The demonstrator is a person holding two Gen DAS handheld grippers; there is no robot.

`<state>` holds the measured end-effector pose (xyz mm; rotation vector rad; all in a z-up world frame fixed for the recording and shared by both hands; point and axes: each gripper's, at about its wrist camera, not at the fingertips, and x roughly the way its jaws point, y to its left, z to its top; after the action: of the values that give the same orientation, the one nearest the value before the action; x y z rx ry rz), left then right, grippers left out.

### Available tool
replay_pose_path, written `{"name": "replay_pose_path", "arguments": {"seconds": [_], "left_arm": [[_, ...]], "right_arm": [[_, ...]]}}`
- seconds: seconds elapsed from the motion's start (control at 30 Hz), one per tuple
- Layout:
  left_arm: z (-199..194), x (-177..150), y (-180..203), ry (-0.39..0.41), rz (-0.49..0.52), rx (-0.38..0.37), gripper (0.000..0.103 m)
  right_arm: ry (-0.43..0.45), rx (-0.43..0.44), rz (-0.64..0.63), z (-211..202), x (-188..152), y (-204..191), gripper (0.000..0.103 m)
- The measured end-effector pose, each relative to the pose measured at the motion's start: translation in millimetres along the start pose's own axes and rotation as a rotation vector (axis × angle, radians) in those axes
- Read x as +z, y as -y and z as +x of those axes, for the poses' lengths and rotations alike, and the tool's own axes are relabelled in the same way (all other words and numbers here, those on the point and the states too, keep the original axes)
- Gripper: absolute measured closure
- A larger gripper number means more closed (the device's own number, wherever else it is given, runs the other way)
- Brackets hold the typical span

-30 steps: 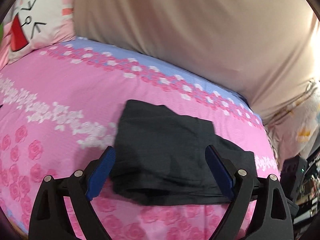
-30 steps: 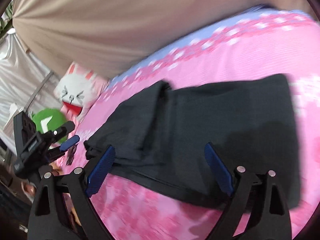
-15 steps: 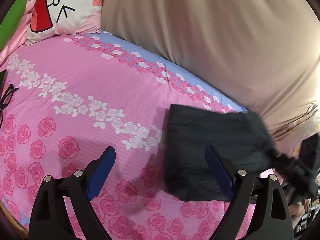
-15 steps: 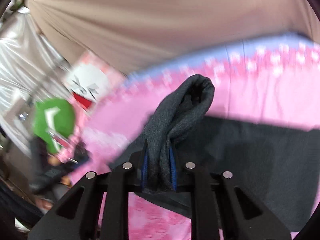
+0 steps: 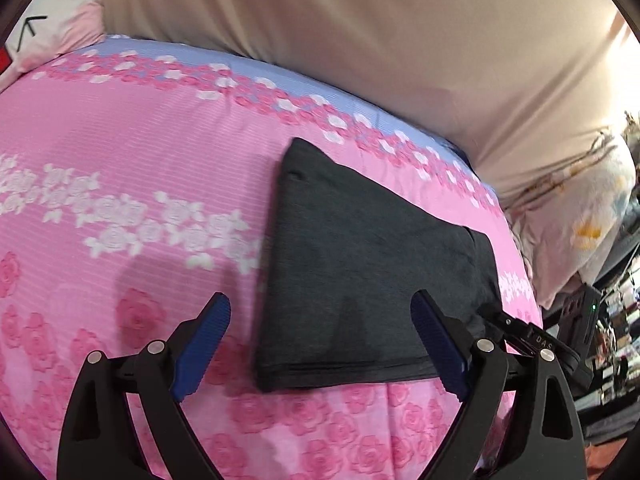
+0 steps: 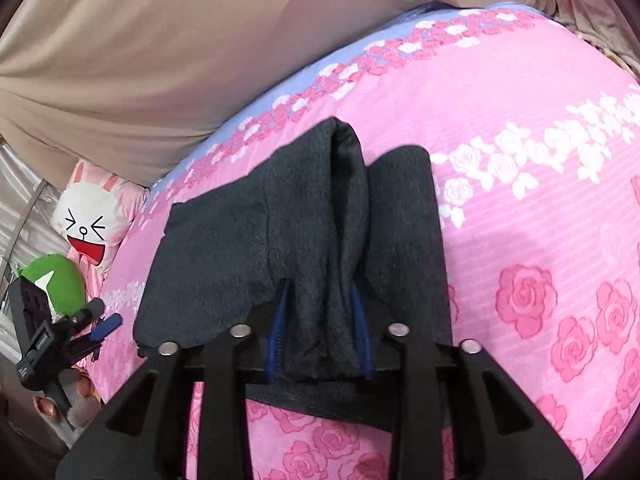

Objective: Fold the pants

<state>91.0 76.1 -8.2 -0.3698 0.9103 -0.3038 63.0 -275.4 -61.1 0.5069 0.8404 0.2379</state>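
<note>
pants (image 6: 304, 232), dark grey and folded small, lie near the bed's (image 6: 540, 128) right edge; right gripper (image 6: 320, 336) clenched on a lifted fold, likely to carry it over, left gripper (image 5: 320, 344) spread wide, empty.

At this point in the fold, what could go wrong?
The right gripper pinches only a bunched ridge of the pants, so layers may slip out unevenly. The left gripper hangs open above the pants' near edge, holding nothing down, so the folded stack could drag across the bedsheet.
</note>
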Motion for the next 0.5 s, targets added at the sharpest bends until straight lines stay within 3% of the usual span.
{"name": "replay_pose_path", "arguments": {"seconds": [0.07,0.1,0.17,0.2,0.3,0.4,0.5], "left_arm": [[4,-3,14,-0.005,0.022,-0.006,0.014],[6,-3,18,-0.008,0.029,-0.008,0.014],[9,-3,33,-0.018,0.053,-0.01,0.014],[10,-2,37,-0.021,0.061,-0.01,0.014],[6,-3,55,-0.02,0.113,-0.02,0.014],[9,-7,60,-0.023,0.135,-0.025,0.013],[27,-9,51,-0.068,0.091,-0.024,0.012]], "right_arm": [[-0.019,0.033,0.001,11,1,0,0.046],[-0.016,0.027,-0.016,15,0,0,0.047],[-0.005,-0.04,-0.084,19,5,-15,0.078],[0.01,-0.002,-0.084,8,11,-20,0.084],[0.094,0.074,-0.098,-39,18,-26,0.085],[0.13,0.007,-0.117,-59,14,-17,0.084],[-0.012,-0.106,-0.064,-20,-3,22,0.072]]}}
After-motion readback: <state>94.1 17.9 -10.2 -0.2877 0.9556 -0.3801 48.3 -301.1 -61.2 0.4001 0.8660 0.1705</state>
